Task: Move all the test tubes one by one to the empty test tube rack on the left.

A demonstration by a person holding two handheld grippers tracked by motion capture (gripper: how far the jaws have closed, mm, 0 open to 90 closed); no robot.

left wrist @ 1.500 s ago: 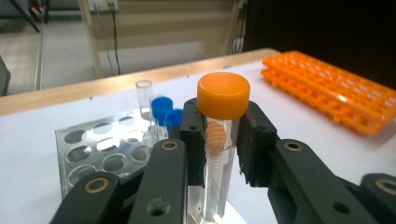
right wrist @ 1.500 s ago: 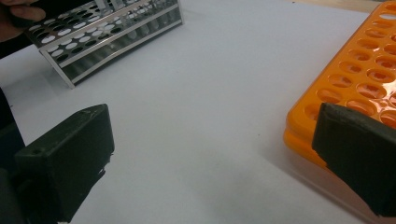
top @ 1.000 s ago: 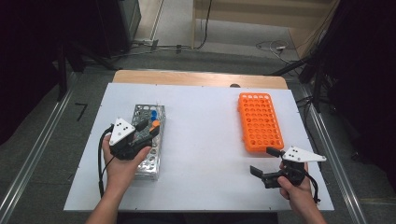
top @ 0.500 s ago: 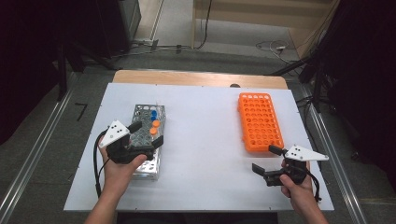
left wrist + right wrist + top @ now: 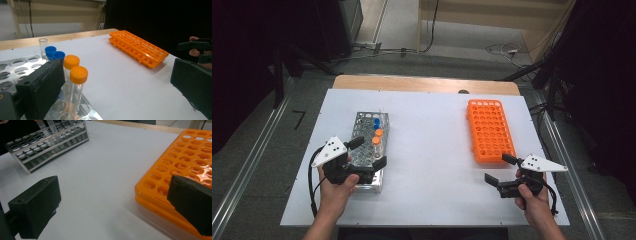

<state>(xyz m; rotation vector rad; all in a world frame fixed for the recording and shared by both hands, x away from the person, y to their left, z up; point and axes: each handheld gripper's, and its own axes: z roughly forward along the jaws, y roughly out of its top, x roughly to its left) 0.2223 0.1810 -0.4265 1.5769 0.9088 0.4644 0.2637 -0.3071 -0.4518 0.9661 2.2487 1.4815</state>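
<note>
High view: left gripper (image 5: 367, 153) just opened over the metal rack (image 5: 368, 150)'s near end; right gripper (image 5: 502, 169) released.

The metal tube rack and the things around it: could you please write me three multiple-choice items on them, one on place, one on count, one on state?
1. Where does the orange rack lie?
A. on the table's right side
B. on top of the metal rack
C. on the floor

2. How many orange-capped tubes stand in the metal rack?
A. none
B. two
C. five

3. How do the left gripper's jaws stand?
A. shut on a tube
B. shut on nothing
C. open, gripping nothing

Key: 1 A, the high view shows it right of the metal rack; 2 B, two orange caps stand beside two blue caps; 3 C, the jaws have just been opening and stand wide apart.
</note>
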